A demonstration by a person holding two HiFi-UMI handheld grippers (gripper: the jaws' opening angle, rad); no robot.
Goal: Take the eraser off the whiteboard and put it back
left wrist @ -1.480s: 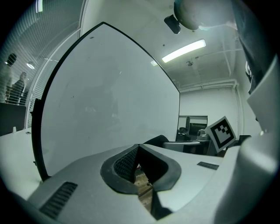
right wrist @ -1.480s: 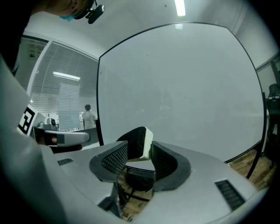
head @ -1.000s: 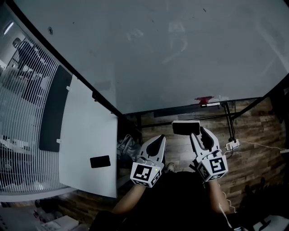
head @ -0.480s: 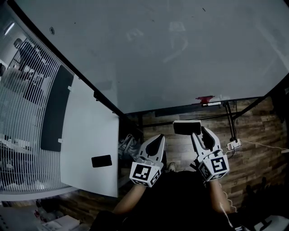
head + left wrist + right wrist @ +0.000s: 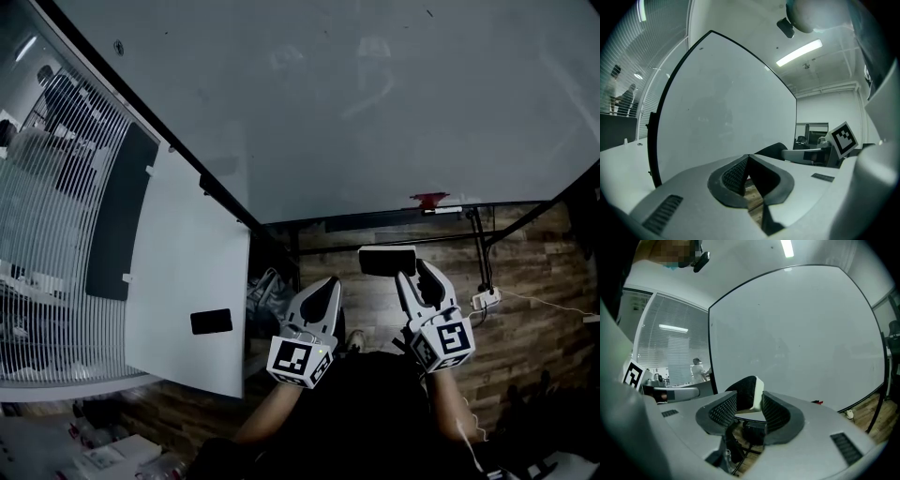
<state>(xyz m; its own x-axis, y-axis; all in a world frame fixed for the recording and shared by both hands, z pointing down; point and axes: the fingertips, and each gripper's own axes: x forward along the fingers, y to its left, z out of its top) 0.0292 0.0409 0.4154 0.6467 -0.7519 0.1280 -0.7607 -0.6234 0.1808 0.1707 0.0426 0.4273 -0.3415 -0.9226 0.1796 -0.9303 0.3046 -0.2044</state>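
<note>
L gripper point(image 5: 748, 159): fingers closed tip to tip, nothing btwn them. R gripper point(image 5: 750, 401), just beside it: fingers clamp the eraser point(image 5: 749, 391), black w/ a white side, which sticks out past the tips. Eraser is off the whiteboard point(image 5: 356, 103); in head view it's below the board's bottom edge. Red item point(image 5: 429, 199) sits at that edge, towards the right. Wood floor point(image 5: 525, 328) beneath.

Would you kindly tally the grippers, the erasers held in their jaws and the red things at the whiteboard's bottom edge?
Grippers: 2, left gripper and right gripper
Erasers held in jaws: 1
Red things at the whiteboard's bottom edge: 1
Total: 4
</note>
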